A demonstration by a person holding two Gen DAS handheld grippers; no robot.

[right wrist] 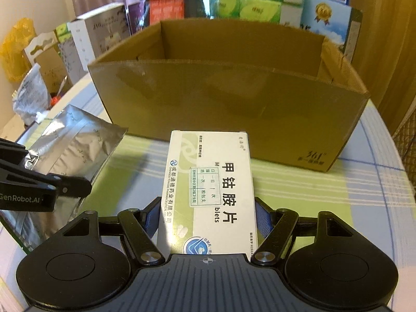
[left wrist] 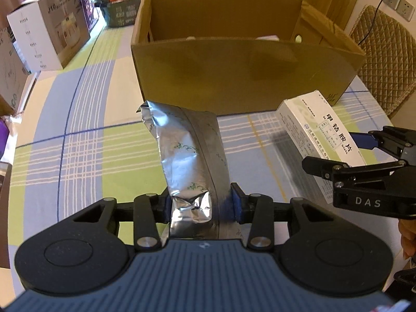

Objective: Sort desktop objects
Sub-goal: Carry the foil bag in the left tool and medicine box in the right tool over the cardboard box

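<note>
Left wrist view: left gripper (left wrist: pixel 201 204) clamped the foil pouch (left wrist: pixel 187 156), its long axis pointing ahead at the cardboard box (left wrist: pixel 247 78) (right gripper (right wrist: pixel 208 218) likewise gripped the medicine box (right wrist: pixel 208 189)).

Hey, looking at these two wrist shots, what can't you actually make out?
- Contents of the cardboard box: in both views its front wall hides the floor; the left wrist view shows only pale slivers above the wall.
- Lower end of the foil pouch: left wrist view, hidden behind the left claw.
- Near end of the medicine box: right wrist view, covered by the right claw.
- Small print on its label: too small to read.
</note>
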